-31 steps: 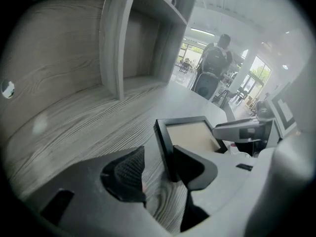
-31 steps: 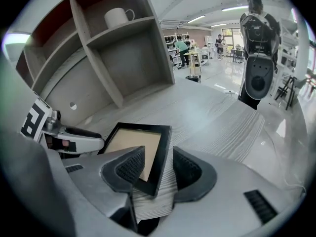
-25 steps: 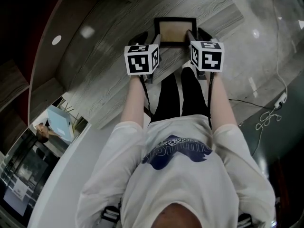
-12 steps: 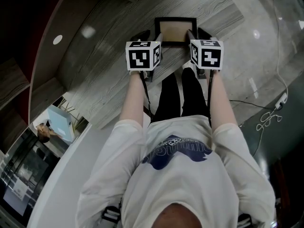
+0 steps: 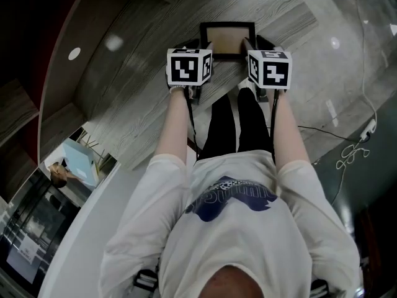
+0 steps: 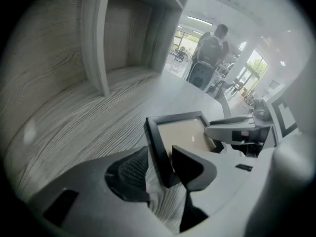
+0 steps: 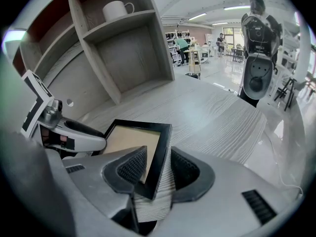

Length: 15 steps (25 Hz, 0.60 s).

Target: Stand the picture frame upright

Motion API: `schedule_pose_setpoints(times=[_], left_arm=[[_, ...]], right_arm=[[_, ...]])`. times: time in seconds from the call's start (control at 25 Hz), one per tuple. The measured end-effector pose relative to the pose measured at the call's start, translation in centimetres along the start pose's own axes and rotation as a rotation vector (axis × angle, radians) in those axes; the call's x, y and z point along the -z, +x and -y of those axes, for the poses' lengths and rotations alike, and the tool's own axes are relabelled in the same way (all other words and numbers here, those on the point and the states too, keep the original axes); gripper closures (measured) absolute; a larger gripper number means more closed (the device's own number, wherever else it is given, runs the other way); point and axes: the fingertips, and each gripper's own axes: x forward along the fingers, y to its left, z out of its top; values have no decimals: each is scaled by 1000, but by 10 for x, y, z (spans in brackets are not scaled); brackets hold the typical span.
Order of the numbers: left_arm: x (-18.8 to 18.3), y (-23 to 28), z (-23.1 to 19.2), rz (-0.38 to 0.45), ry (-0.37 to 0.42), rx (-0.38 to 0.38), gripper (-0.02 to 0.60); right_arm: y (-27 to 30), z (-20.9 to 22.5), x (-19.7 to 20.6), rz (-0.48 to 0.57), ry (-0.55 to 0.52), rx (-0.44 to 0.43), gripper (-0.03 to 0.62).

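A picture frame point(image 5: 227, 39) lies flat on the table point(image 5: 142, 98), close to its near edge. The left gripper point(image 5: 197, 46), jaws just closing further, straddles the frame's left side. The right gripper point(image 5: 255, 46) straddles its right side.

A black picture frame point(image 5: 227, 39) rests on the grey wood-grain table point(image 5: 136, 104).

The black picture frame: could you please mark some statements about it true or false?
1. The black rectangular picture frame lies on the grey wood-grain counter. True.
2. A white ceramic mug stands beside it on the counter. False: the mug sits on an upper shelf.
3. The frame's right rail stands between the jaws of the right hand-held gripper. True.
4. The left hand-held gripper is clear of the frame. False: the left rail stands between its jaws, which have just been closing.
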Motion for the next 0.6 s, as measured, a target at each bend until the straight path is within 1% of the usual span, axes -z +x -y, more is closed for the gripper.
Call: schedule_pose_setpoints(times=[0.12, 0.24, 0.32, 0.6], left_arm=[[0, 2, 3, -5, -7, 12, 440], [0, 3, 5, -14, -32, 24, 466], [-1, 3, 4, -19, -46, 24, 470], [-1, 2, 1, -11, -81, 38, 497]], right_arm=[[0, 1, 0, -6, 1, -7, 450], [0, 0, 1, -10, 2, -13, 455], [0, -1, 0, -9, 8, -20, 474], [0, -1, 0, -4, 19, -31, 488]])
